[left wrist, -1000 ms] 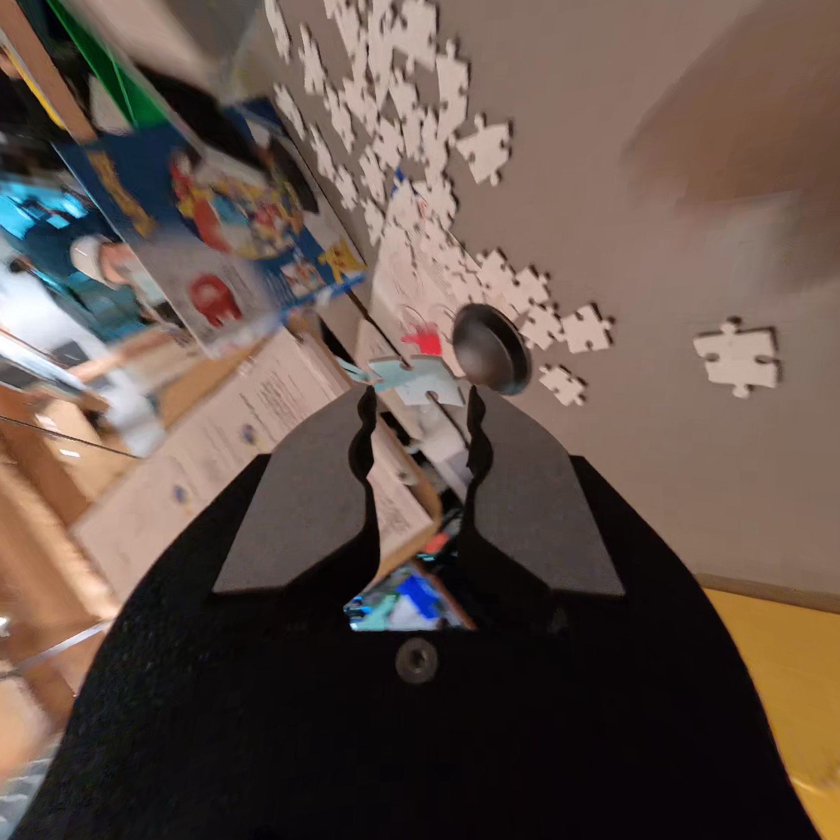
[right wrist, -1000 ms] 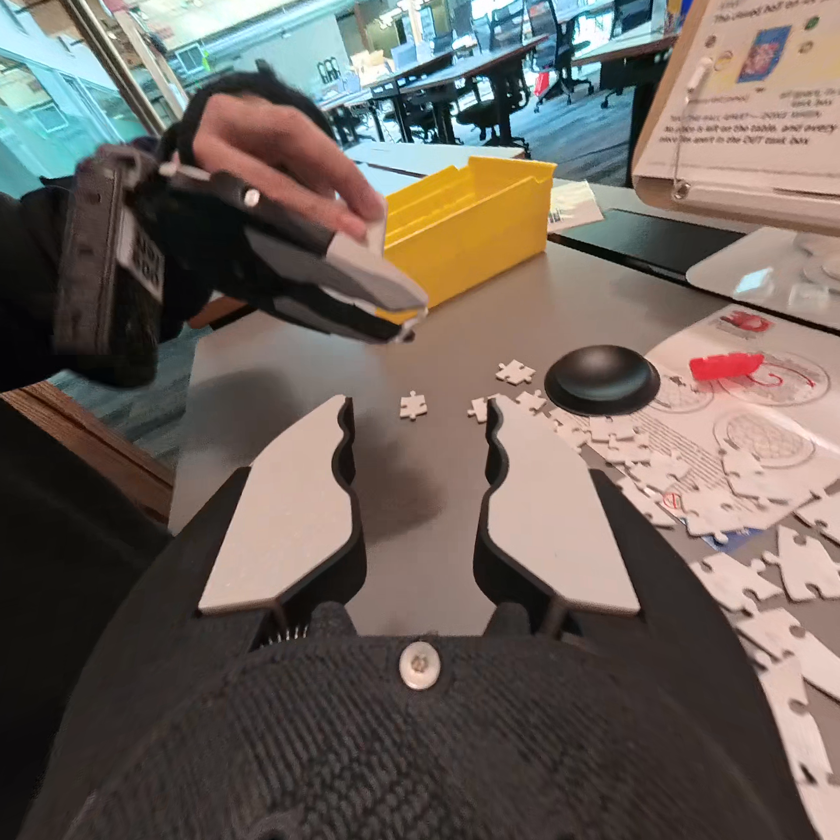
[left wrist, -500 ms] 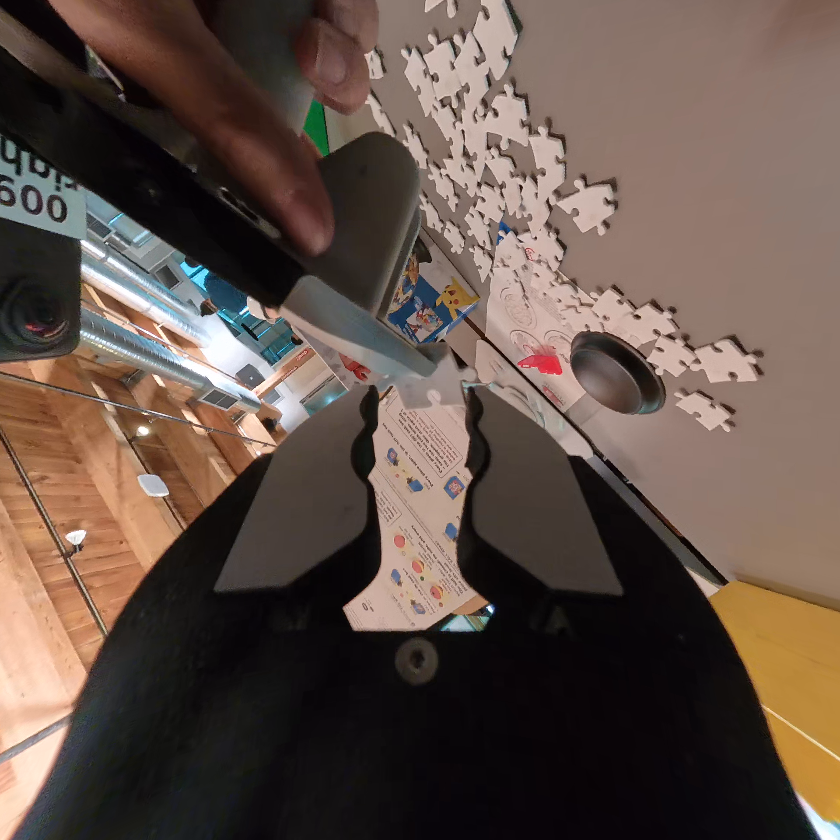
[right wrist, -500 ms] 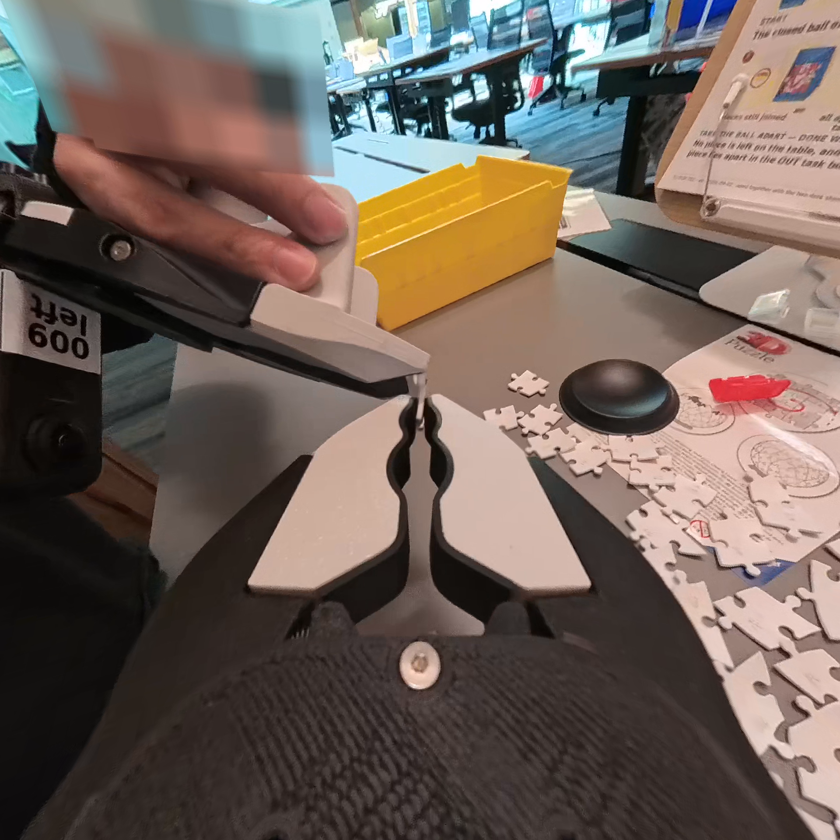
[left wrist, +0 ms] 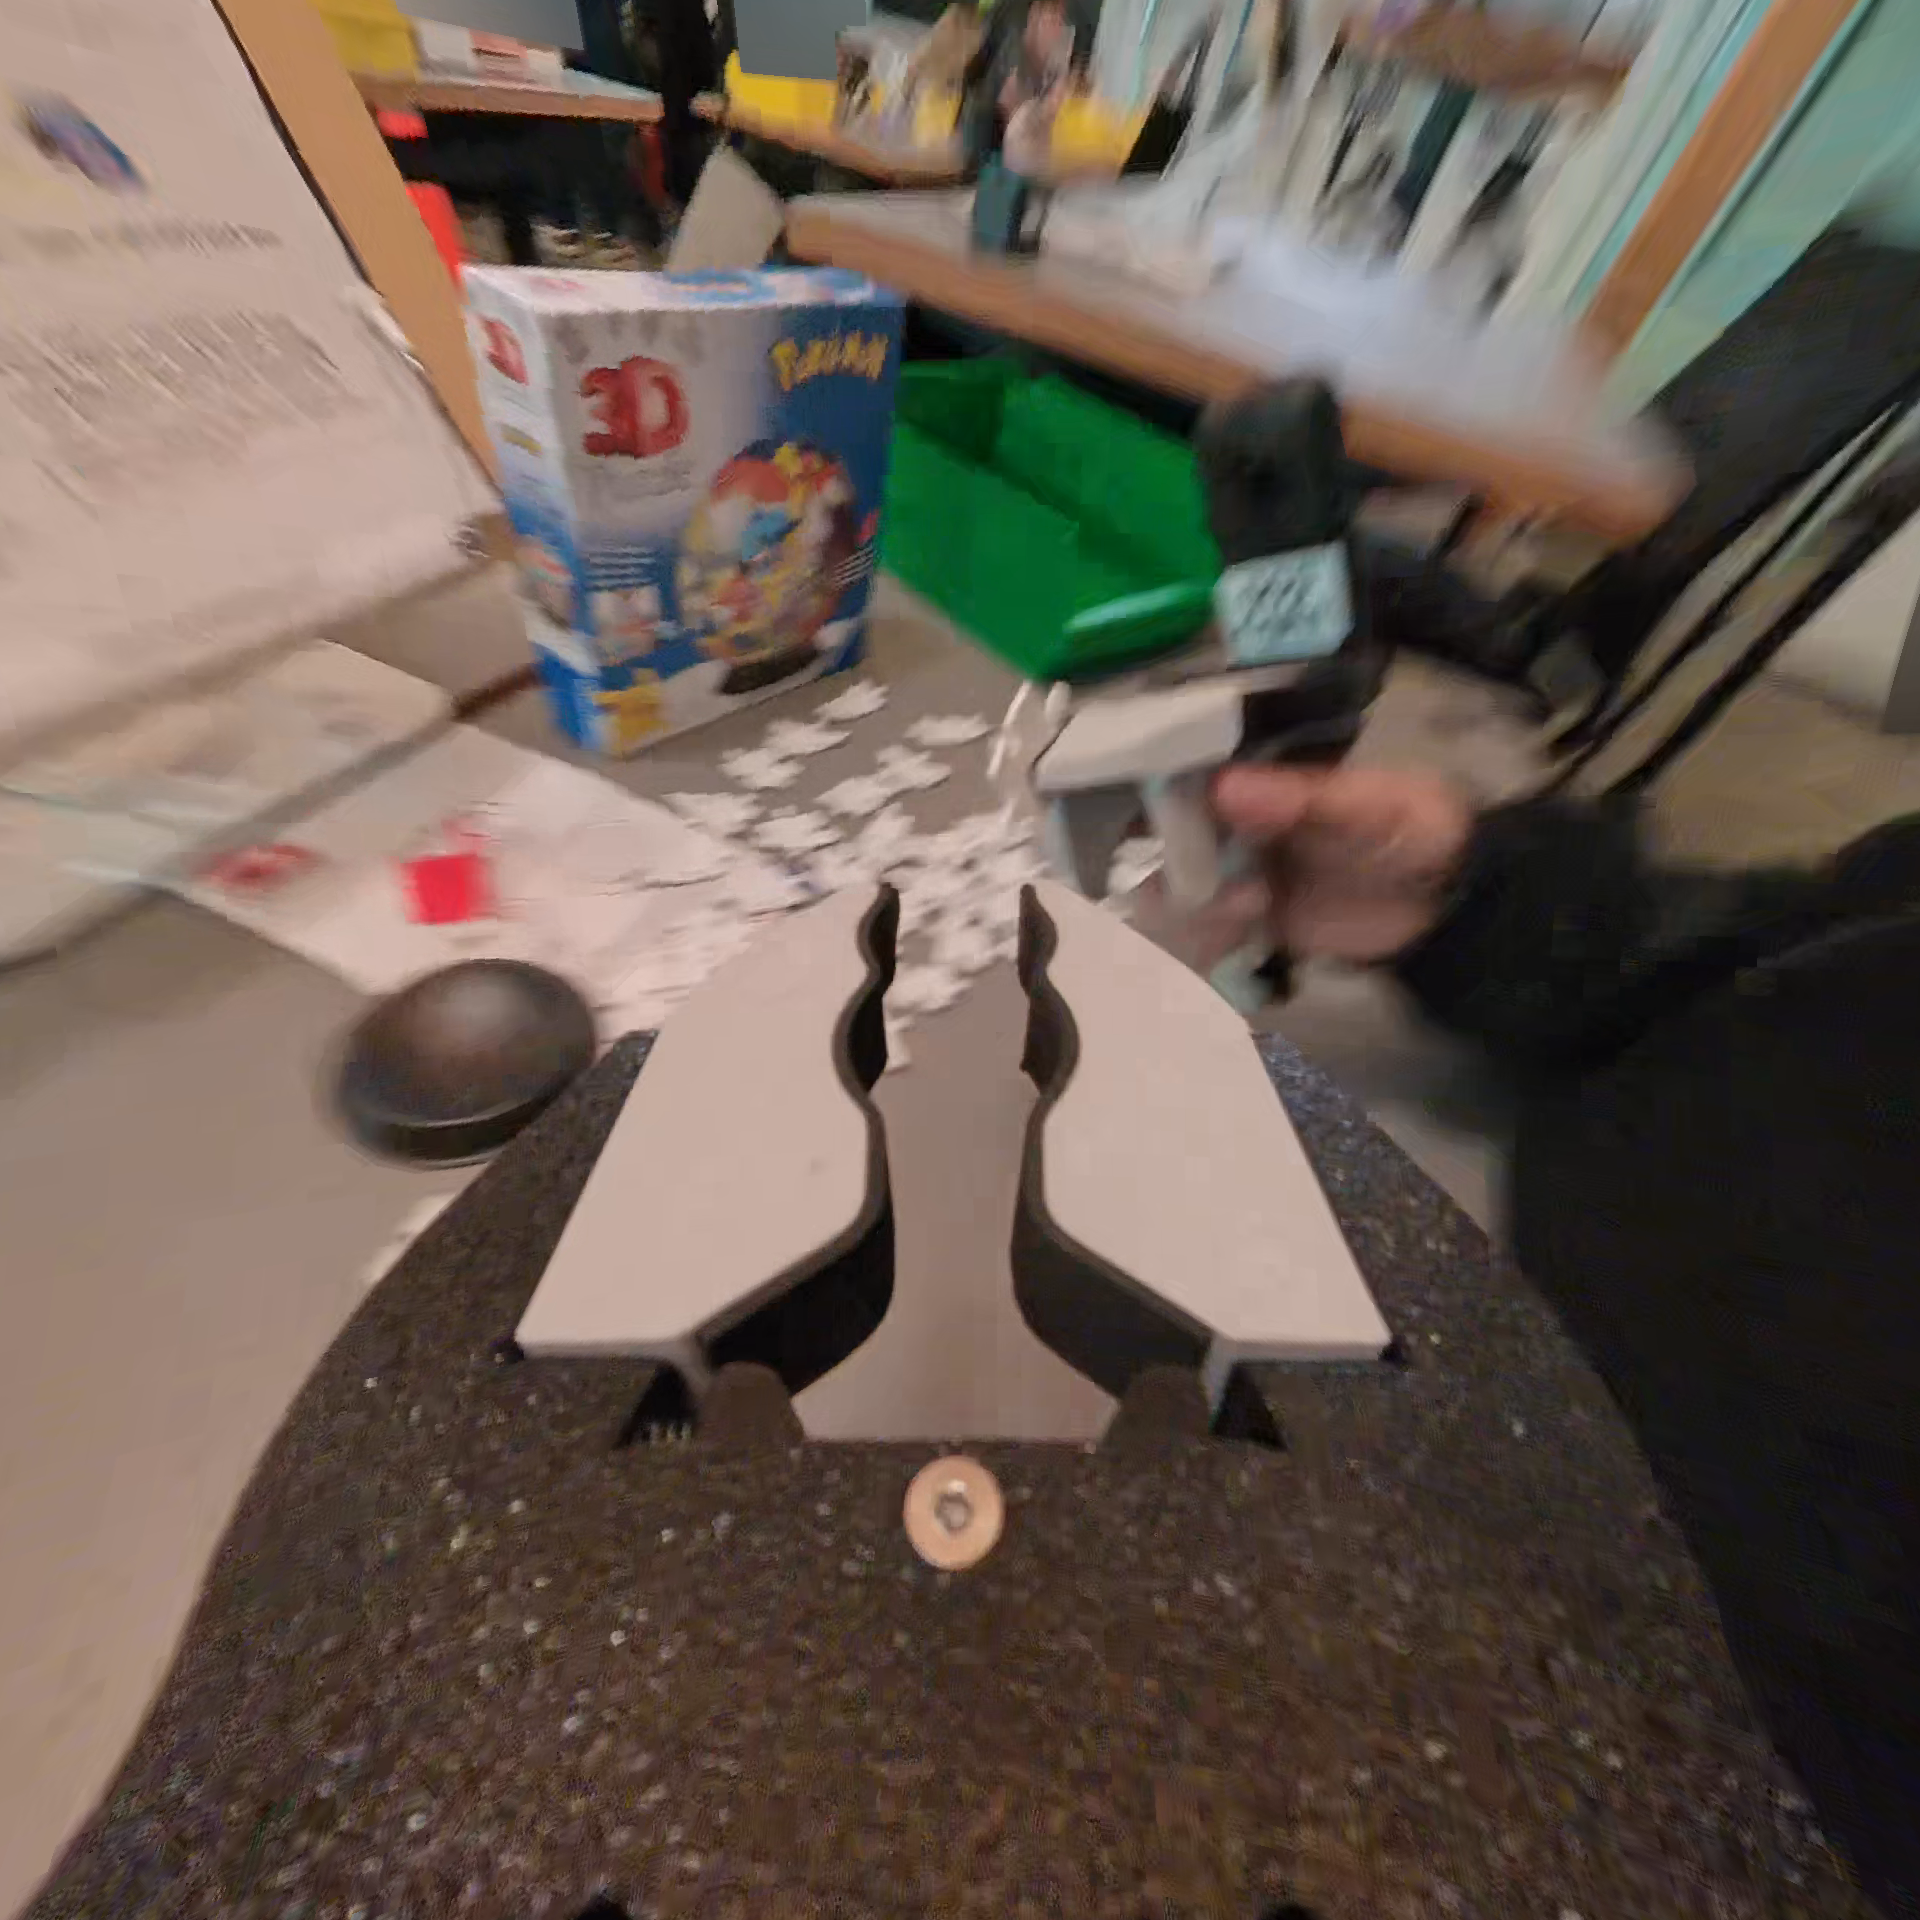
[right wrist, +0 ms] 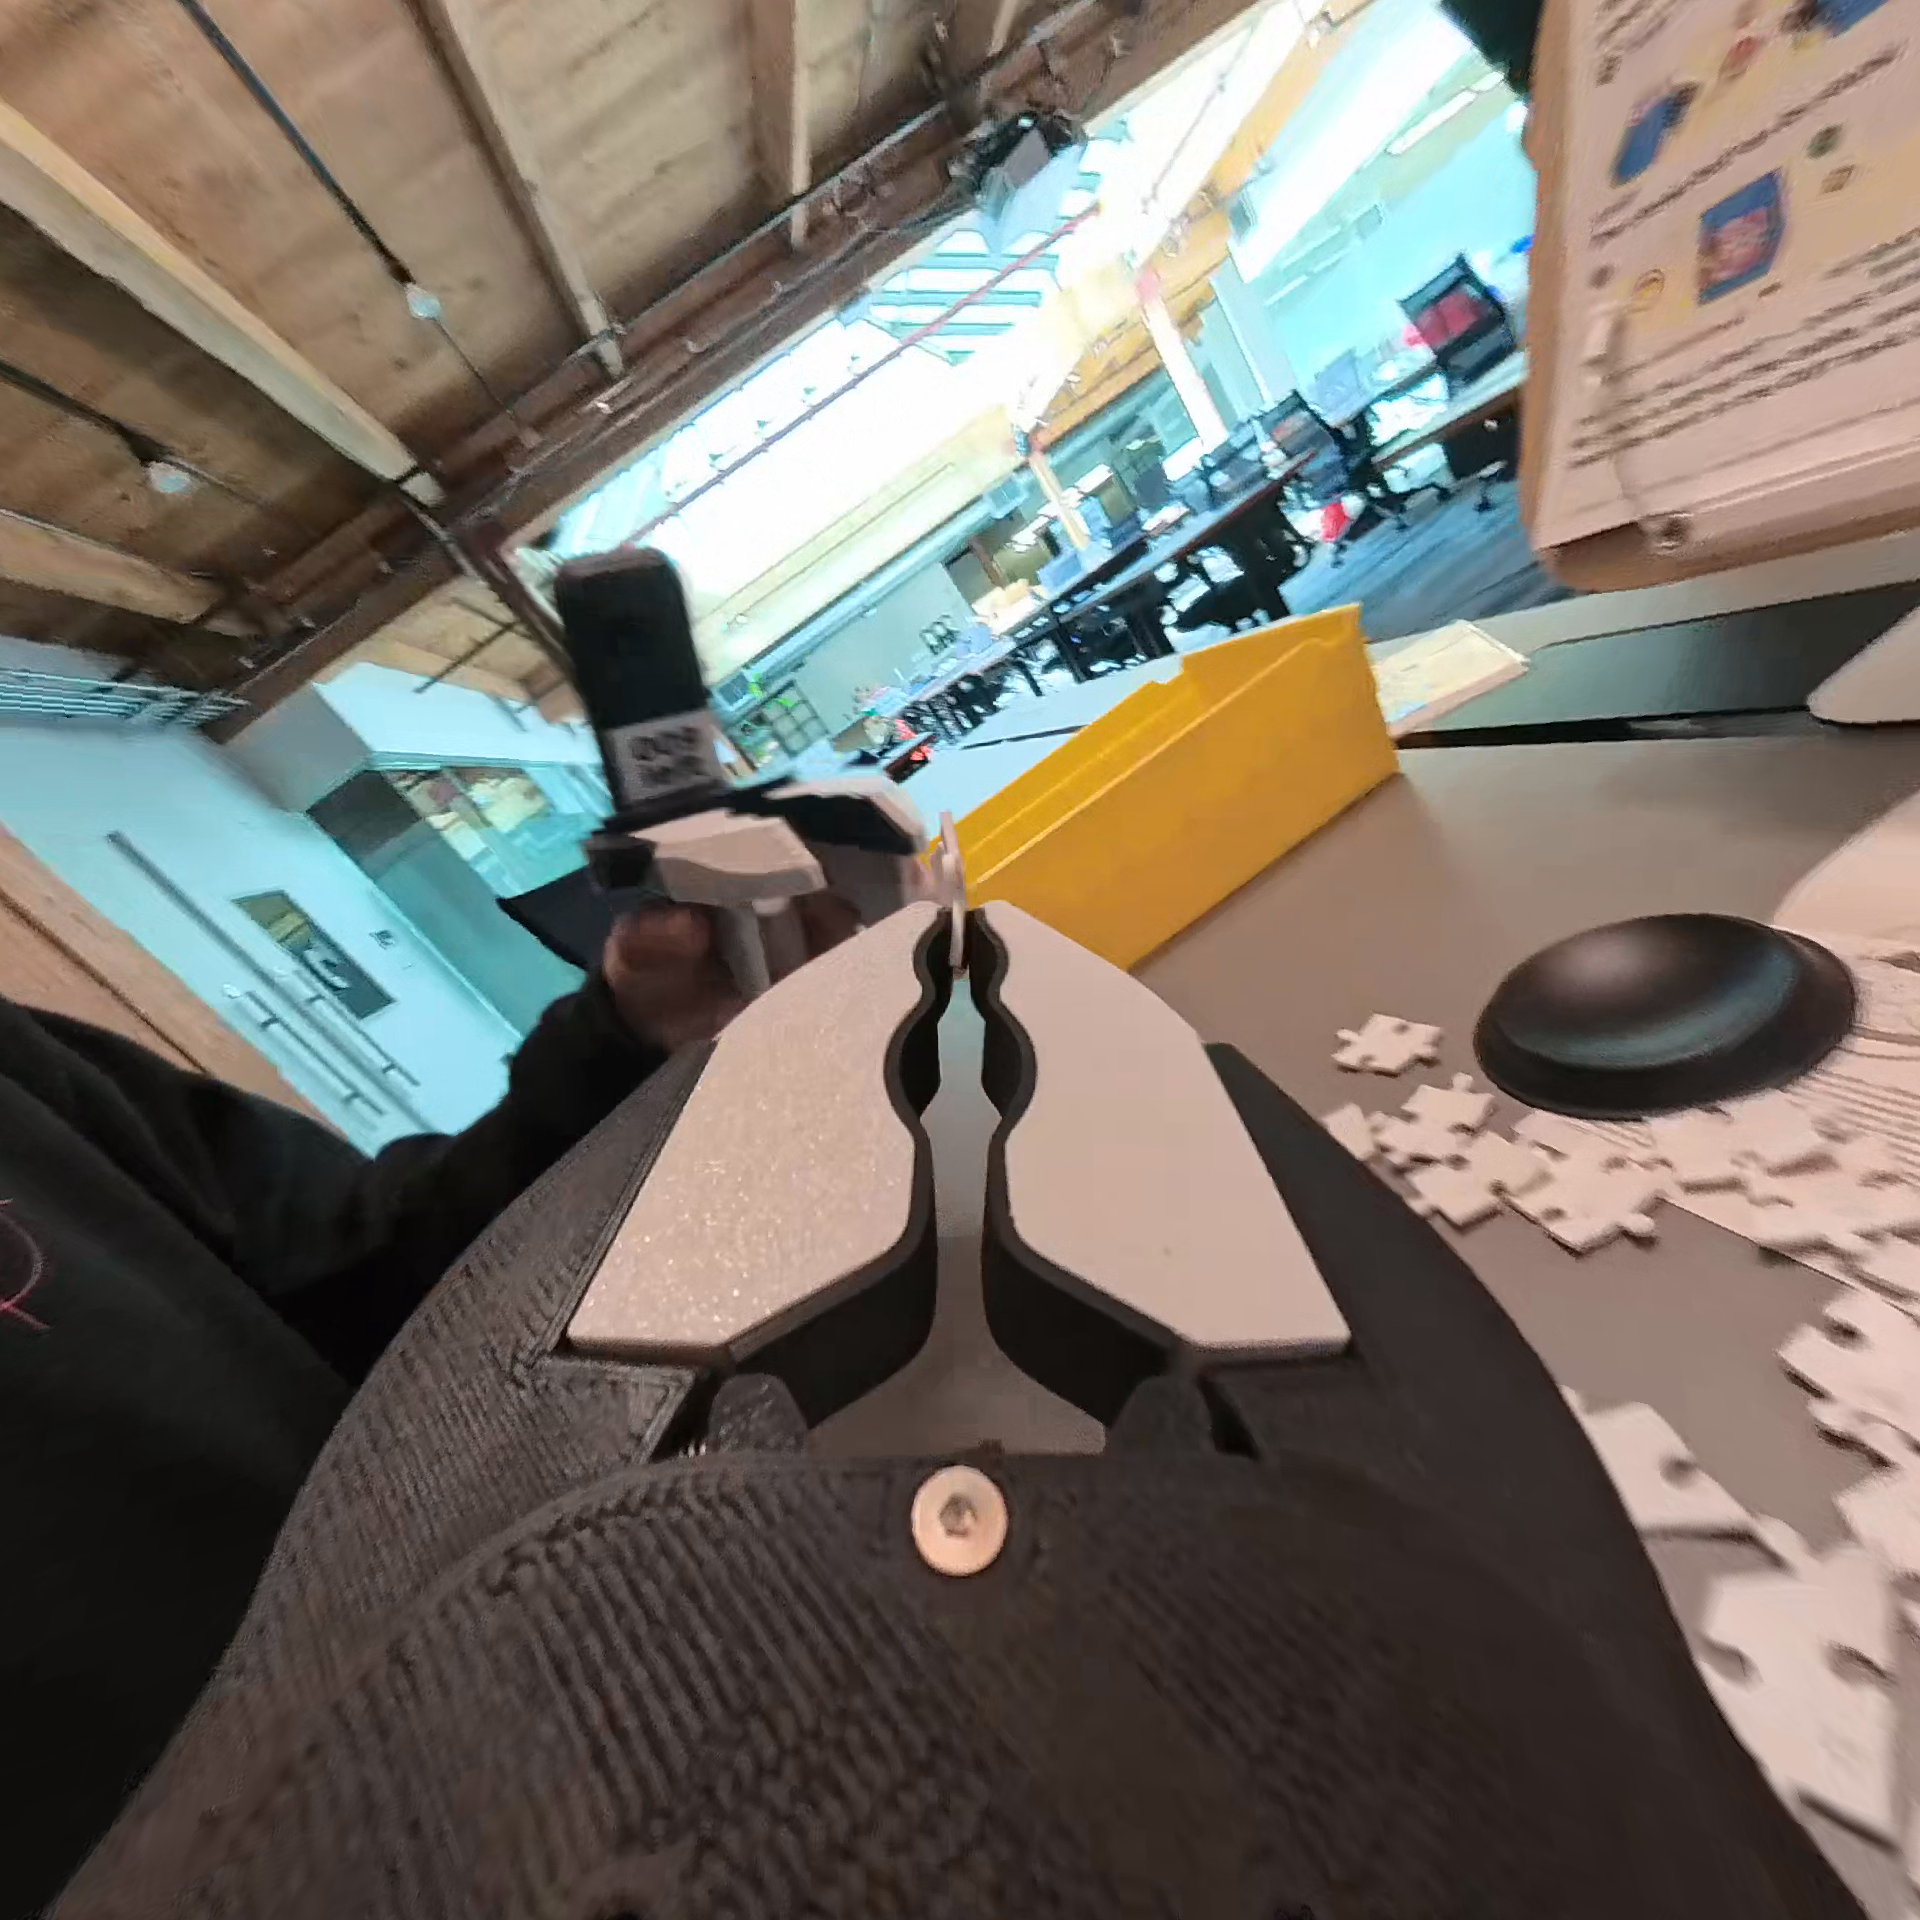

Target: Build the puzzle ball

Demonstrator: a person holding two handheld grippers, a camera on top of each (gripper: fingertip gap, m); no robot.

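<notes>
My right gripper [right wrist: 954, 925] is shut on a white puzzle piece [right wrist: 949, 883], held edge-on at its fingertips above the table. In the left wrist view it shows at the right [left wrist: 1044, 764] with the piece [left wrist: 1023, 743] sticking out of its tips. My left gripper [left wrist: 951, 914] is open a little and empty, above the grey table near the loose white pieces [left wrist: 862, 821]. In the right wrist view it [right wrist: 909, 842] is just beyond the held piece. The black dome stand [left wrist: 462, 1049] lies left of my left gripper and also shows in the right wrist view [right wrist: 1662, 1013].
The puzzle box [left wrist: 686, 499] and a green bin [left wrist: 1039, 520] stand at the back. A paper sheet with a red piece [left wrist: 447, 883] lies at the left. A yellow bin [right wrist: 1174, 790] is behind the right gripper. Loose pieces [right wrist: 1507, 1174] spread at the right. A board with sheets [right wrist: 1725, 260] stands upright.
The puzzle piece went from my left gripper to my right, which shut on it. The left gripper let go and drew back, and the two grippers are now apart.
</notes>
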